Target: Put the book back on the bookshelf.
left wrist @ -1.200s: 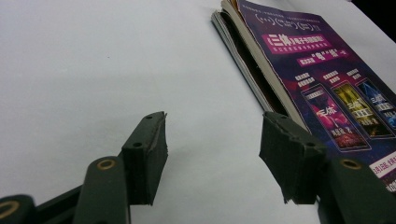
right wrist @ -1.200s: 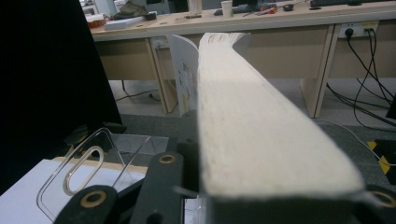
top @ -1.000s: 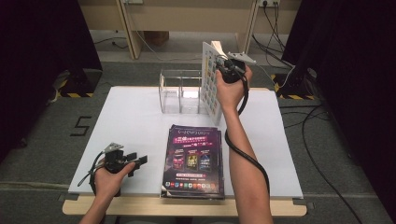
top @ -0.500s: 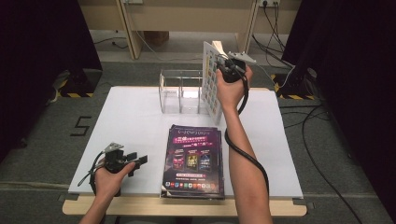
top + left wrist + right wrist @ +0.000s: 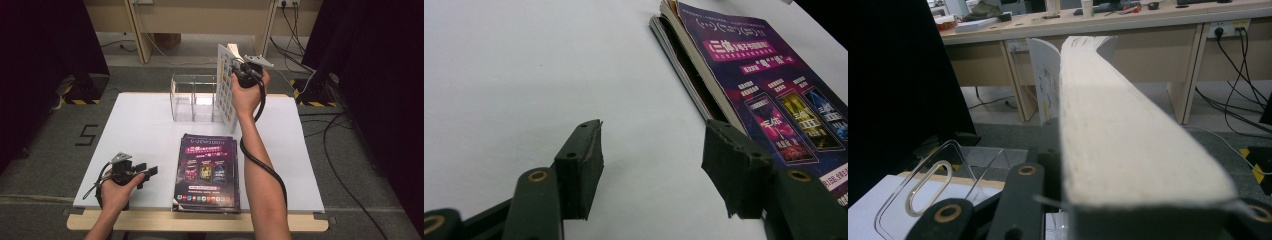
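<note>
1. High view: my right gripper (image 5: 239,75) holds a thick magazine (image 5: 226,85) upright above the far edge of the counter (image 5: 140,130), cover side facing left, its lower edge hanging just beside the right end of the clear acrylic organizer (image 5: 194,98).
2. Right gripper view: the jaws are pinching the magazine (image 5: 1128,145) across its thickness. The pale page block runs straight away from the camera, so its long axis lies in line with the jaws, and a loose page (image 5: 1045,82) fans off to the left near the far end.
3. The organizer's clear wall (image 5: 935,182) shows low and to the left of the held magazine. I judge the open slots lie left of and below the book, so the coming move turns on shifting it left over a slot and lowering it edge first.
4. My right hand is the nearer one to the organizer; the left is well apart from it, at the near left corner of the counter.
5. Left gripper view: the left gripper (image 5: 651,170) has its jaws spread with nothing between them, low over the bare counter (image 5: 524,75).
6. A stack of magazines (image 5: 206,172) lies flat at the near edge, just to the right of the left gripper (image 5: 142,170), spines toward it as I see them in the left gripper view (image 5: 744,85).
</note>
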### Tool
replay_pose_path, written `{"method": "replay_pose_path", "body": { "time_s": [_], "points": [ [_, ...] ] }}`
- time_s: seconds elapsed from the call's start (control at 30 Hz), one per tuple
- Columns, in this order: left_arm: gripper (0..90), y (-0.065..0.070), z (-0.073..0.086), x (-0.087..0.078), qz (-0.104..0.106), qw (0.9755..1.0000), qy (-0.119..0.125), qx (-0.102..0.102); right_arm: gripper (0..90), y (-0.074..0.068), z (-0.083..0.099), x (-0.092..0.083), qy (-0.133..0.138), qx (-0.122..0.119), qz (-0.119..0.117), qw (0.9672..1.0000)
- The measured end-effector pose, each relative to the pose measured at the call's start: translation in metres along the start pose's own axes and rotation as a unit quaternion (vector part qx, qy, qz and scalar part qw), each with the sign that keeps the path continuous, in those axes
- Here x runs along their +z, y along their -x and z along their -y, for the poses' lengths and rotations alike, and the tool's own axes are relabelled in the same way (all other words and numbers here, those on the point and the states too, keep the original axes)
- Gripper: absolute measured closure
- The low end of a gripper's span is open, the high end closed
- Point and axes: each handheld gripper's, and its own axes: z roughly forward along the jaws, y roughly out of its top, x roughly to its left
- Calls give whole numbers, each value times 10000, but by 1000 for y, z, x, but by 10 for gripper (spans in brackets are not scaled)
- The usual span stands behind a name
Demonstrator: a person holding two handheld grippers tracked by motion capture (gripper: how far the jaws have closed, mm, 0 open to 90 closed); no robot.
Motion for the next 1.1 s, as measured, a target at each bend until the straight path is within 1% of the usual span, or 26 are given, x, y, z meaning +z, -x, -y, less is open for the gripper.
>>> {"method": "replay_pose_path", "body": {
  "time_s": [0.37, 0.5, 0.6, 0.8, 0.87, 0.93, 1.03, 1.1],
  "points": [
    [403, 0, 1, 1, -11, 10000, -6, -1, 741, 0, -3, 3, 36, 20, 12, 10000],
    [403, 1, 1, 1, 9, 10000, -22, -9, 741, 2, -4, 6, 24, 71, 40, 10000],
    [403, 1, 1, 2, 17, 10000, -34, 17, 741, 3, -5, 7, 32, 69, 49, 10000],
    [403, 0, 1, 1, 6, 10000, -25, -2, 741, 3, -5, 10, 38, 53, 74, 10000],
    [403, 1, 1, 1, 15, 10000, -32, -1, 741, 3, -5, 10, 25, 94, 68, 9999],
    [403, 1, 1, 1, 9, 10000, -28, 12, 741, 4, -4, 12, 38, 66, 72, 9999],
    [404, 1, 1, 1, 13, 10000, -26, -5, 741, 3, -4, 14, 0, 90, 79, 9999],
    [404, 0, 1, 1, 16, 10000, -28, 20, 741, 2, -4, 16, -37, 65, 75, 9999]
  ]
}}
